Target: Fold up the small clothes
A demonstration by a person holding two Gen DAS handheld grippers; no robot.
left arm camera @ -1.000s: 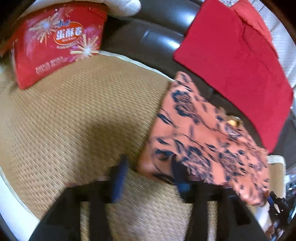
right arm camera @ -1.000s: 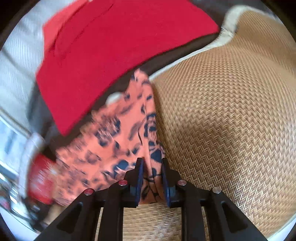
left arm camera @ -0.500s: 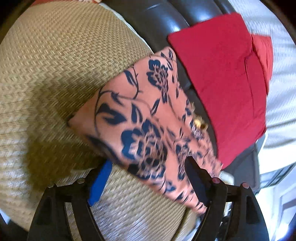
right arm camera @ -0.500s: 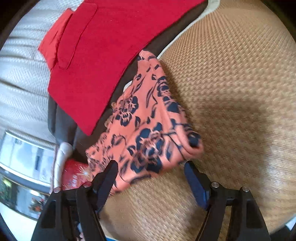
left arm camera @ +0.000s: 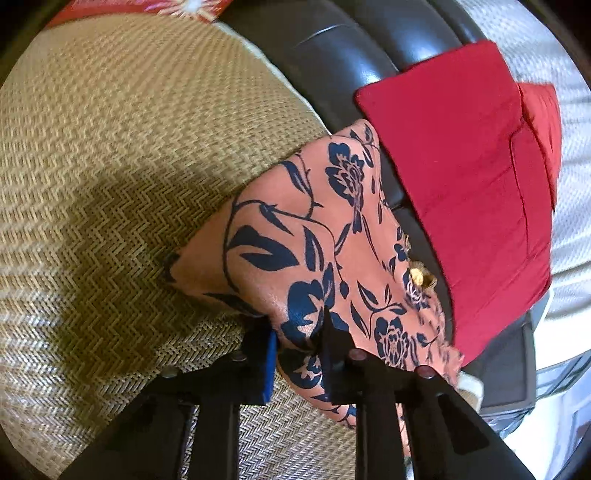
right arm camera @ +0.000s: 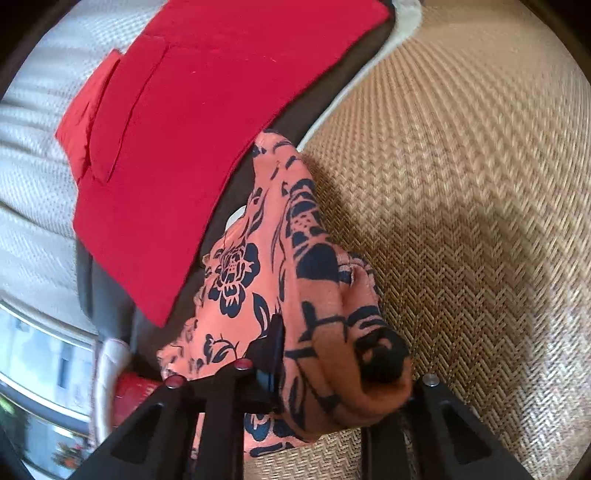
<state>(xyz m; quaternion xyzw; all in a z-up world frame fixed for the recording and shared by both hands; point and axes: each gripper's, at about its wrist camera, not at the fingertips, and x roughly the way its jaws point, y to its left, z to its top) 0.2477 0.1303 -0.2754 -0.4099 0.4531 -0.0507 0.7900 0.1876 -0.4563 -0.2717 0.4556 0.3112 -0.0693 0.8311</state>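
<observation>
An orange garment with dark blue flowers (left arm camera: 314,229) lies folded on a woven straw mat (left arm camera: 129,147), its far end over the dark sofa edge. My left gripper (left arm camera: 301,347) has its jaws closing, and the pads pinch the garment's near edge. In the right wrist view the same garment (right arm camera: 258,266) bunches up between the closing jaws of my right gripper (right arm camera: 332,369). Its left finger (right arm camera: 275,347) presses into the cloth, while the right finger is hidden under a fold.
A folded red garment (left arm camera: 461,184) (right arm camera: 192,110) lies on the dark leather sofa (left arm camera: 332,55) just beyond the floral one. White knitted fabric (right arm camera: 33,166) lies behind it. A red snack bag (left arm camera: 147,5) sits at the mat's far edge.
Both grippers spread wide around the folded floral garment half a second ago and have since closed on its near edge. Both dropped closer to the mat.
</observation>
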